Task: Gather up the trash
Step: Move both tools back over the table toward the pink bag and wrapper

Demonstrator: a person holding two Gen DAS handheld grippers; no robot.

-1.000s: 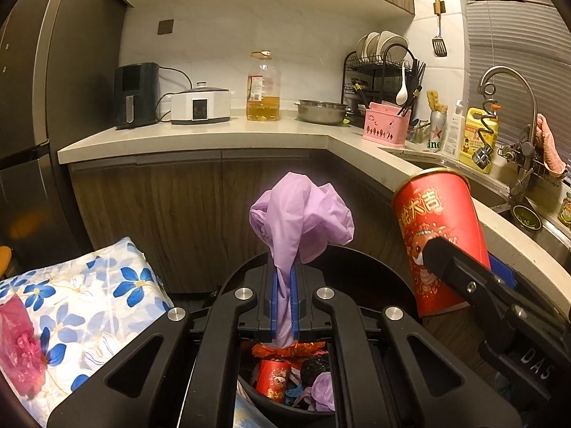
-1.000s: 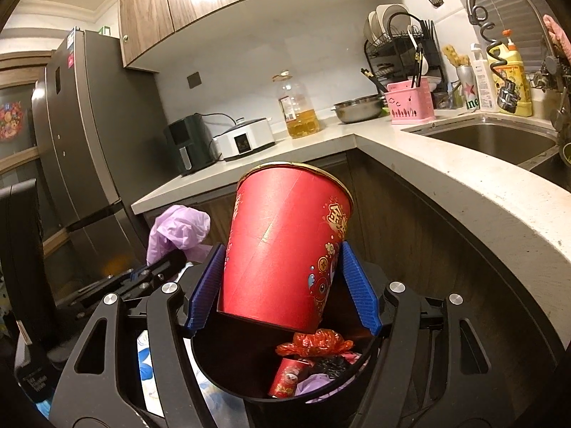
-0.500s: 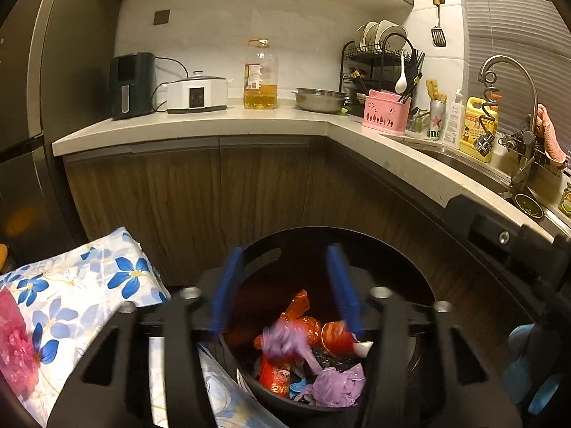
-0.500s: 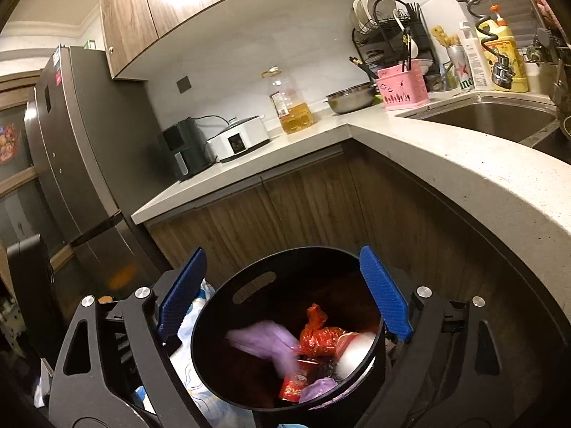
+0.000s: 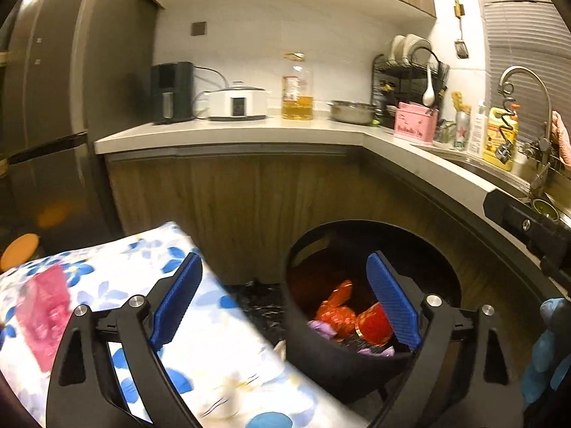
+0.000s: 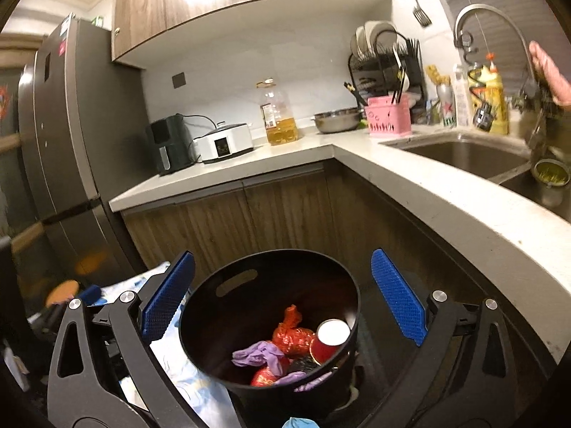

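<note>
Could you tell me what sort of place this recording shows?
Most likely a home kitchen: a sink with a tall faucet is set in the L-shaped counter, a dish rack holds plates, and a fridge stands at the left.

Pretty clearly a home kitchen. There's an L-shaped countertop (image 6: pixel 357 149) as the anchor: wood cabinets (image 6: pixel 257 207) under it and above it, a tall fridge (image 6: pixel 60 142) at its left end, a steel sink (image 6: pixel 464 153) with a curved faucet (image 6: pixel 478 18) set into its right run. On top sit a cooker (image 6: pixel 225 142), oil bottle (image 6: pixel 280 114) and dish rack (image 6: pixel 385 60).
</note>
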